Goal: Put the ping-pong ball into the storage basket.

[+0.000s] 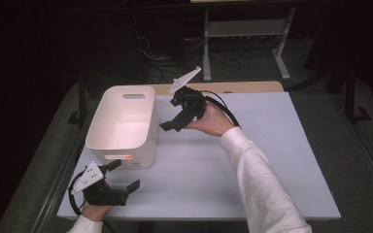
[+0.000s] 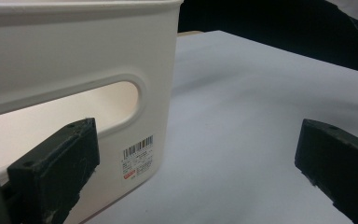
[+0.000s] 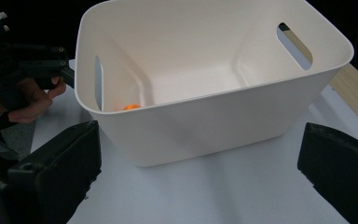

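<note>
A white plastic bin (image 1: 121, 124) with slot handles stands on the left half of the table. A small orange thing (image 3: 131, 107) lies on its floor near one end wall. It glows through the near handle slot (image 1: 126, 157) in the high view. My left gripper (image 1: 124, 175) rests at the table's front left corner, just in front of the bin, open and empty. In its own view my left gripper (image 2: 196, 158) faces the bin's barcode label (image 2: 137, 156). My right gripper (image 1: 170, 114) hovers open beside the bin's right wall. In the right gripper view my right gripper (image 3: 198, 158) looks down into the bin.
The pale table top (image 1: 252, 160) stretches to the right of the bin. A wooden strip (image 1: 243, 87) runs along its far edge. A metal rack (image 1: 245, 29) and cables stand on the dark floor behind. The left hand and its gripper (image 3: 42, 65) appear beyond the bin.
</note>
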The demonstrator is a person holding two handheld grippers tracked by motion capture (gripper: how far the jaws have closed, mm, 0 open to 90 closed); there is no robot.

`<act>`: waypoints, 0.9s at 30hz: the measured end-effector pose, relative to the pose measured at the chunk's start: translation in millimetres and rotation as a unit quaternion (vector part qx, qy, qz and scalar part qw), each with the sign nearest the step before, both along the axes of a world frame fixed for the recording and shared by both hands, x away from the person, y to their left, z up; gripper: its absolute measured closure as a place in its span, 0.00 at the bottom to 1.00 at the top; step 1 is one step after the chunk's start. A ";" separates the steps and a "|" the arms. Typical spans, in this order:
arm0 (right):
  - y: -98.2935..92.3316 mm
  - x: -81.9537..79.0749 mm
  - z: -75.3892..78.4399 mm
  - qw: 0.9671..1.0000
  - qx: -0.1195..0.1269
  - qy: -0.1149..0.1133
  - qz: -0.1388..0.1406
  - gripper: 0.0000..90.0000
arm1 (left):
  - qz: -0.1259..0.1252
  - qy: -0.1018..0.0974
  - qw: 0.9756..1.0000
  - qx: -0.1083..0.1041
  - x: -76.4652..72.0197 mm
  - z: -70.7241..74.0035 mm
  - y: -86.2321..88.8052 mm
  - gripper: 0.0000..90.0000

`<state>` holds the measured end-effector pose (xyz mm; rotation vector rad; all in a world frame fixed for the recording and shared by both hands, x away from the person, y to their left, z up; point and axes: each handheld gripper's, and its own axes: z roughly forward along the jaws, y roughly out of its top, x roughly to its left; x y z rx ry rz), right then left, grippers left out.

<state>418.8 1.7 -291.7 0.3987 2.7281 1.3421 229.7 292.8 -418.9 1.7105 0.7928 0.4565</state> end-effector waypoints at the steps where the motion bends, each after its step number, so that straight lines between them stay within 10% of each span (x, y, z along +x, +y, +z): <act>1: 0.0 -0.6 -0.7 1.000 0.003 0.001 0.000 0.00 | 0.000 0.000 1.000 0.000 0.0 0.0 0.0 0.00; 27: -28.4 -12.7 -25.1 1.000 0.010 0.012 -0.016 0.00 | -0.003 -0.002 1.000 0.004 0.8 0.0 0.2 0.00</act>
